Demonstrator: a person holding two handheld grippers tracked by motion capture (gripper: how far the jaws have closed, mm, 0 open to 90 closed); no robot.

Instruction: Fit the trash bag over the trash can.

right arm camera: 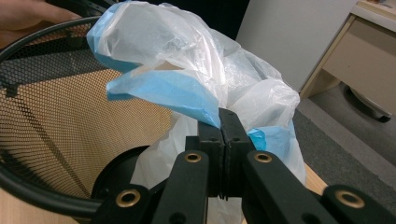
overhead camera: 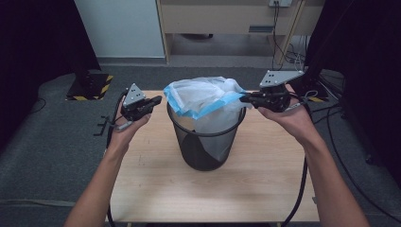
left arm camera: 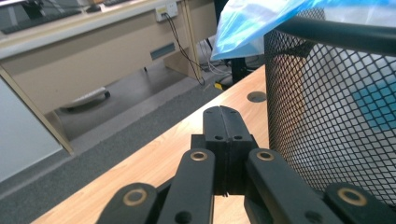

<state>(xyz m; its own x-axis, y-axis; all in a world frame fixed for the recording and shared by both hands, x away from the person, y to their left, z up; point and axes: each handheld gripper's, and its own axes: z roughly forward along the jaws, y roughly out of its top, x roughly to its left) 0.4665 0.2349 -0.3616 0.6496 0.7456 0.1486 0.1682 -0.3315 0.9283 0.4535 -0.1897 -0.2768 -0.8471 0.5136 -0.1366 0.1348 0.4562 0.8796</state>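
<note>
A black mesh waste bin (overhead camera: 205, 142) stands in the middle of the wooden table (overhead camera: 151, 189). A white plastic bag with a blue edge (overhead camera: 203, 94) sits bunched in its mouth and hangs inside. My right gripper (overhead camera: 243, 98) is at the bin's right rim, shut on the bag's blue edge (right arm camera: 187, 98); in the right gripper view the jaws (right arm camera: 220, 114) pinch the film above the bin rim (right arm camera: 37, 196). My left gripper (overhead camera: 158, 100) hovers just left of the bin, shut with nothing in it. In the left gripper view its jaws (left arm camera: 221, 109) meet beside the mesh wall (left arm camera: 336, 102).
A round cable hole (left arm camera: 256, 96) lies in the tabletop beyond the left gripper. A light wooden desk (overhead camera: 227, 19) stands at the back, a yellow-and-black striped base (overhead camera: 90, 85) on the floor at the left, and loose cables (overhead camera: 293, 52) at the back right.
</note>
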